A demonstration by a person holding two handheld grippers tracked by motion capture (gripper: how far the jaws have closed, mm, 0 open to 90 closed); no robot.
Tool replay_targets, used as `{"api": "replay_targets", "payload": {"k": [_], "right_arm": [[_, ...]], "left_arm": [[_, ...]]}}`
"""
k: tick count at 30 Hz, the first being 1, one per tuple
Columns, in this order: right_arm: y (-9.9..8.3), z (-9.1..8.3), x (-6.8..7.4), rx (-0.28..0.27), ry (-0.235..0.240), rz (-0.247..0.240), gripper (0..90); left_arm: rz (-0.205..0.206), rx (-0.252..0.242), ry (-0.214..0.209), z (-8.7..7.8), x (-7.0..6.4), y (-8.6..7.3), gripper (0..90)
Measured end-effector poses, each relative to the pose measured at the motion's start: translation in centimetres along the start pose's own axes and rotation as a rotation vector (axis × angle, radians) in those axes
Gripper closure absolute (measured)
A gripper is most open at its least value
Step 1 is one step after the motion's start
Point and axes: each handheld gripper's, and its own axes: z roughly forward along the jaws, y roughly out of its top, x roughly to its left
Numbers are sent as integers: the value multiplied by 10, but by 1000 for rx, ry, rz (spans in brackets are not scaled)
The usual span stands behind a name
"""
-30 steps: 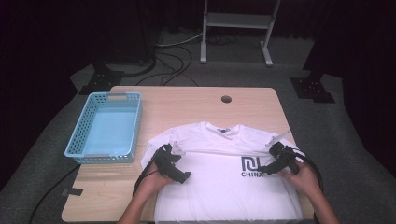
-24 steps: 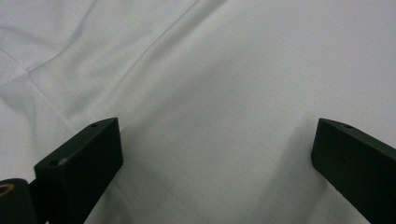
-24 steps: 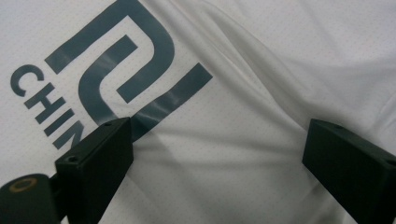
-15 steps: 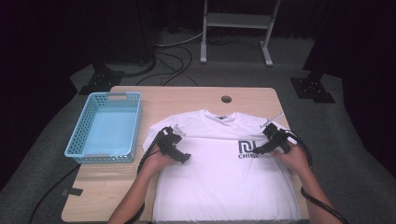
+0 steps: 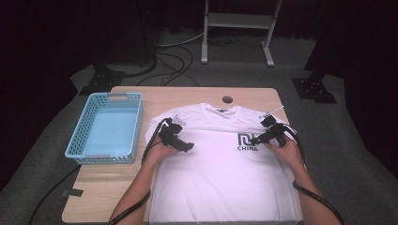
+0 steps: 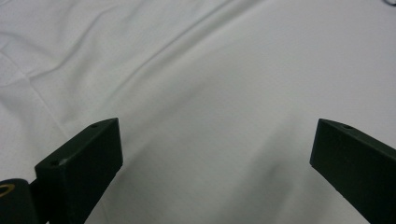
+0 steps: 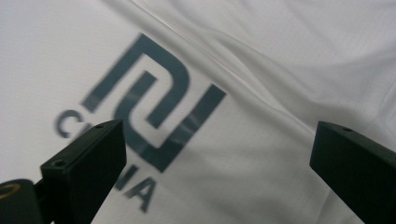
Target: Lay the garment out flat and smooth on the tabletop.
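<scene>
Fingers (image 6: 79,172) of two grippers, one T-shirt (image 5: 220,173)

i'm seeing the high view lit from above: the bench (image 5: 117,197) and the white shirt (image 5: 225,178) are glowing bright while the floor and the room behind are sinking into near black. the shirt is nearly washing out, its folds showing as faint grey lines. the picture is looking soft and a little grainy. in the left gripper view the cloth is reading as pale grey with gentle shadows along the creases, and the left claw (image 6: 217,149) is standing dark and slightly blurred at the edges. in the right gripper view the printed logo (image 7: 154,107) is smearing out of focus, and the right claw (image 7: 219,149) is showing as near silhouette.
</scene>
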Motion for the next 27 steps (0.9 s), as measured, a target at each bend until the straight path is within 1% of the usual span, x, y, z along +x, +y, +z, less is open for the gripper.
{"api": "replay_targets", "payload": {"k": [2, 4, 6, 7, 8, 10, 12, 13, 15, 16, 18, 19, 20, 22, 24, 26, 27], "right_arm": [[-3, -8, 8, -27, 7, -26, 32], [-8, -16, 16, -35, 8, -45, 32], [-14, -21, 23, -33, 19, -46, 32], [-18, -23, 28, -33, 23, -48, 32], [-21, -25, 31, -31, 20, -48, 32], [-31, -27, 39, -34, 26, -49, 32], [-39, -28, 45, -28, 22, -51, 32], [-42, -28, 47, -27, 18, -52, 32], [-50, -28, 53, -8, 9, -49, 32], [-53, -28, 56, 1, 0, -39, 32], [-59, -30, 60, 13, -6, -22, 32], [-62, -31, 62, 9, -11, -10, 32], [-65, -32, 63, 1, -9, -2, 32], [-70, -35, 66, -4, -15, 5, 32], [-74, -35, 67, -4, -19, 10, 32], [-77, -35, 66, -1, -34, 25, 32], [-79, -35, 66, 0, -33, 42, 32]], "left_arm": [[29, -2, -15, -7, -11, -2, 14], [31, 0, -24, -14, -21, -5, 14], [30, -11, -29, -19, -31, -9, 14], [42, -4, -32, -21, -34, -11, 14], [39, -4, -32, -23, -40, -14, 14], [61, 6, -40, -27, -52, -21, 14], [74, 20, -39, -30, -60, -25, 14], [75, 11, -41, -32, -65, -28, 14], [79, 12, -52, -36, -75, -33, 20], [89, 13, -53, -38, -80, -35, 38], [94, 20, -62, -41, -89, -39, 40], [97, 16, -62, -42, -93, -41, 41], [104, 18, -63, -43, -96, -43, 41], [104, 23, -60, -43, -100, -45, 41], [105, 34, -62, -42, -101, -47, 41], [98, 44, -54, -39, -101, -47, 41], [94, 45, -60, -38, -101, -47, 41]]}}
